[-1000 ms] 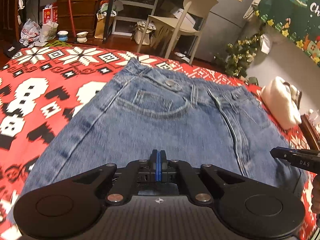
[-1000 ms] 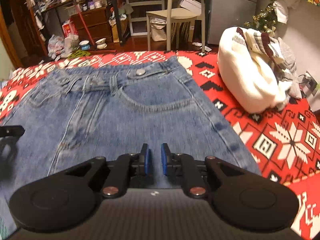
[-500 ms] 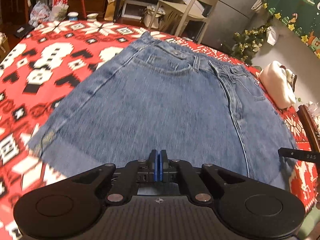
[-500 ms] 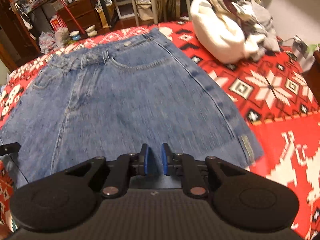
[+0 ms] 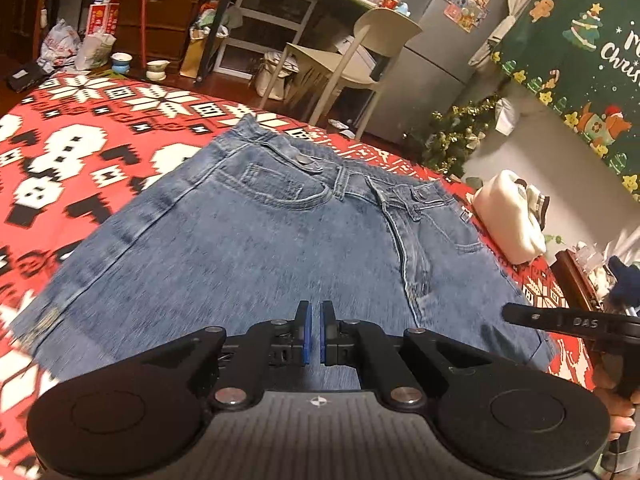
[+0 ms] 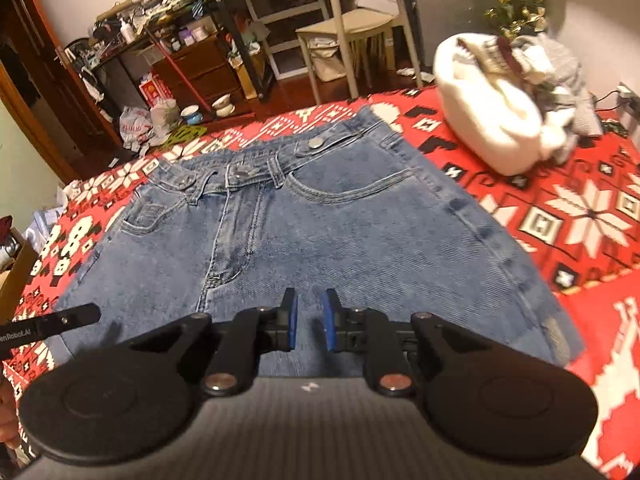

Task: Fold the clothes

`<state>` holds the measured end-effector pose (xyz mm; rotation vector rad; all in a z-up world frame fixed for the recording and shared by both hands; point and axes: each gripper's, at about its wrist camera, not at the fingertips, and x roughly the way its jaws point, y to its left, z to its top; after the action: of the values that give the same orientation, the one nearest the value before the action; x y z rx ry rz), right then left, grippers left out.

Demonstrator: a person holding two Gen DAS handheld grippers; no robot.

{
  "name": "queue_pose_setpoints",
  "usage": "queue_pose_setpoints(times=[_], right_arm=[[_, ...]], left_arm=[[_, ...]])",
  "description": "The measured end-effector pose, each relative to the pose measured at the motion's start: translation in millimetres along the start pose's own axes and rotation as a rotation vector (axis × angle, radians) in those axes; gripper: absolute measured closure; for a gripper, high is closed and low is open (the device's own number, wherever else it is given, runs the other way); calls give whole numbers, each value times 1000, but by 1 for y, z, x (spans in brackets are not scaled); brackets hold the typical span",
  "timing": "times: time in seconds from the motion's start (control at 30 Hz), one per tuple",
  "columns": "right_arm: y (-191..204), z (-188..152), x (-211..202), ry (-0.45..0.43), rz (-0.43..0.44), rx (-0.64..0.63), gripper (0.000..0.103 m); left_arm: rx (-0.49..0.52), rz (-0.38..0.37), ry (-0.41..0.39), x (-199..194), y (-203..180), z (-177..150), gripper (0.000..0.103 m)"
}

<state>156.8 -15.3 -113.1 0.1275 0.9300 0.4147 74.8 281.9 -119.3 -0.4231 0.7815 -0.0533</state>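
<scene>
Jeans [image 6: 320, 236] lie flat, folded short, on the red patterned blanket [image 6: 592, 216]. Left gripper [image 5: 314, 330] nearly shut, empty; right gripper [image 6: 308, 320] slightly parted, empty. Advise gripping both near corners evenly before folding toward the waistband.

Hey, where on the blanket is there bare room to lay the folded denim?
Bare red patterned blanket lies open left of the denim shorts, out to the bed edge. On the right, a smaller patch sits below the white clothes pile, which crowds that far corner.
</scene>
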Motion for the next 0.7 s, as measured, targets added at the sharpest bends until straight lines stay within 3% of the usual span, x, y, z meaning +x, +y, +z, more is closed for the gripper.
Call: queue_pose_setpoints(times=[0.3,0.43,0.7], right_arm=[[-5,7,38,81,-16,18,95],[-1,3,36,89,-35,0,95],[-2,-17,11,181,-55,62,95]], left_arm=[[-24,-4,67,29,12,0,101],[-60,-4,89,24,13,-3,101],[-18,40,149,1,2,-24,101]])
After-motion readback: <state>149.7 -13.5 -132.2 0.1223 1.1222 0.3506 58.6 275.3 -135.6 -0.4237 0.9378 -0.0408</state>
